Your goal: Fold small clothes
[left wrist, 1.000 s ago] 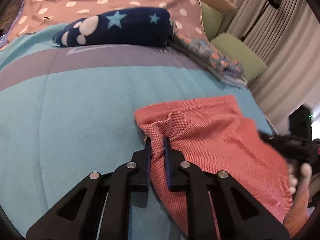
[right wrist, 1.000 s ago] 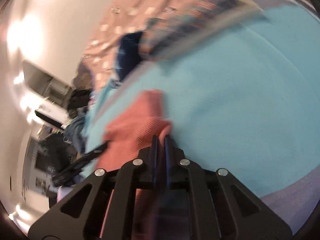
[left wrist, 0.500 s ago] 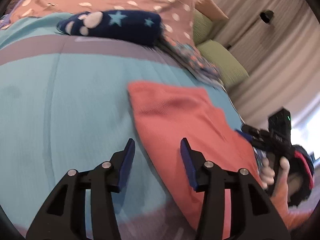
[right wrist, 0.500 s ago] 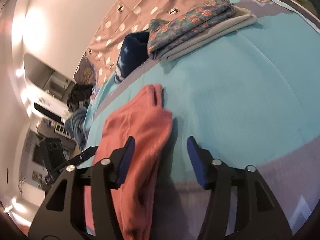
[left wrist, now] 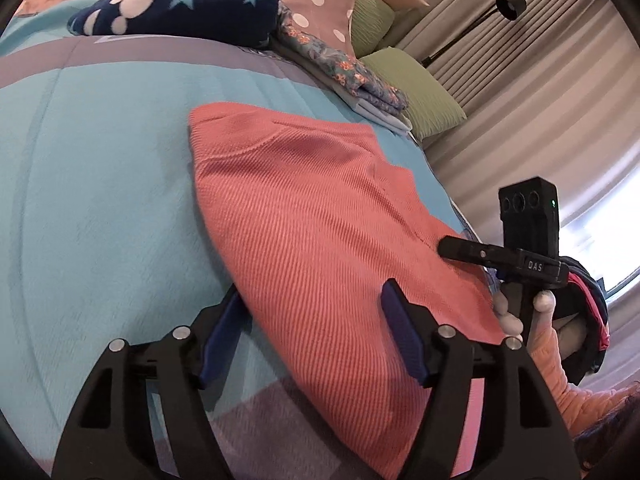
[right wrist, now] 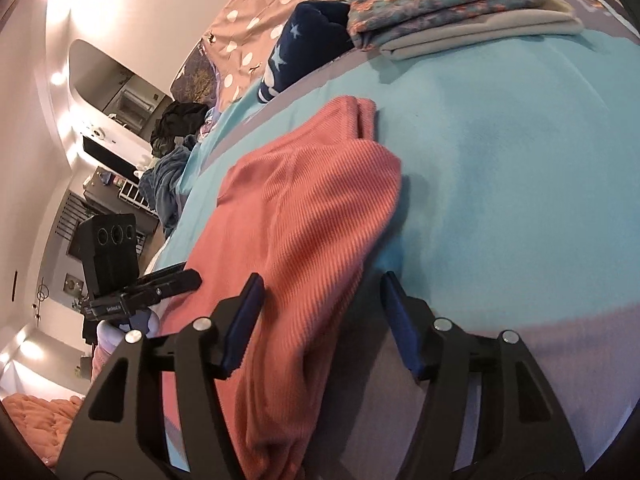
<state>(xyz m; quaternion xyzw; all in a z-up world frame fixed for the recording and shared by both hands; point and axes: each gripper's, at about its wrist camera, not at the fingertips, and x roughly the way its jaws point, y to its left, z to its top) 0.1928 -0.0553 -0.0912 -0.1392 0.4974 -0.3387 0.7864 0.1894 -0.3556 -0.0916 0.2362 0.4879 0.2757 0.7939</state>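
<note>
Both jaws gape wide and empty over the coral garment, so I'd have my left gripper and right gripper pinch matching near corners squarely before folding.

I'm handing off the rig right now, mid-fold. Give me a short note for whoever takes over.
Left gripper: open, jaws straddling the near edge of the coral garment, holding nothing.
Right gripper: open, jaws around that garment's folded end, empty.
Garment lies folded on the blue bedspread.
Folded pile sits at the far side.
Left: probably another fold, then move it to the pile.
</note>
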